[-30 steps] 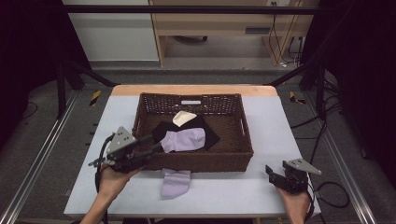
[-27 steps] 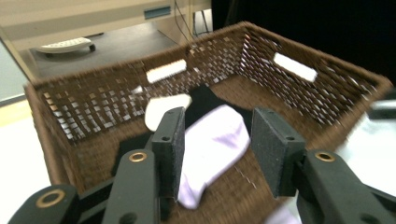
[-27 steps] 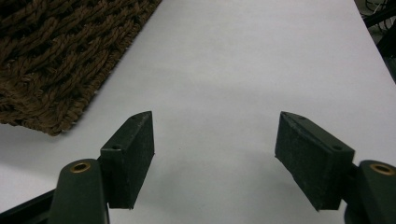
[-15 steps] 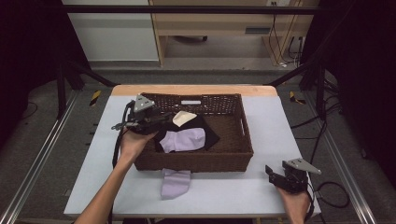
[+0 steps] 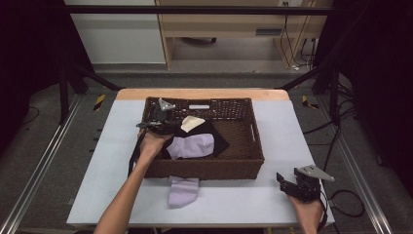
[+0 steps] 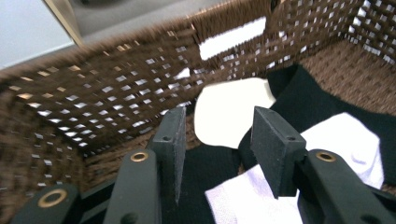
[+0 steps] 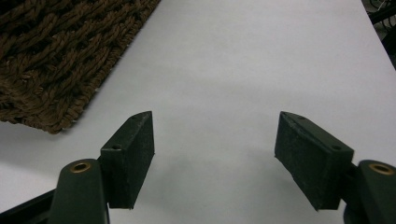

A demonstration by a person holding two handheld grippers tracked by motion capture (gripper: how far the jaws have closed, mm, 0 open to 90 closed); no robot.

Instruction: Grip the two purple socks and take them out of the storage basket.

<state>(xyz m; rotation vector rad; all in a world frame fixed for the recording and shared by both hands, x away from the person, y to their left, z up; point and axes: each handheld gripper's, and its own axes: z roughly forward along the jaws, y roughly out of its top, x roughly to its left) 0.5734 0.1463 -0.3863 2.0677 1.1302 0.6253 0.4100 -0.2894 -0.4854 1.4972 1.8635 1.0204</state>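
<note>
A brown wicker basket sits on the white table. It holds a black cloth, a cream piece and a lavender sock. A second lavender sock lies on the table against the basket's front wall. My left gripper is down inside the basket's left rear corner. In the left gripper view it stands open, nothing between its pads, with the cream piece just beyond them. My right gripper rests at the table's front right, open over bare tabletop.
The basket's woven back wall rises close in front of the left gripper. The basket's near corner lies to the left of the right gripper. The table's front edge runs just below the loose sock. Metal rails flank the table.
The left hand went from the basket's front left corner, over the rim, and down into its left rear. The right gripper has stayed put.
</note>
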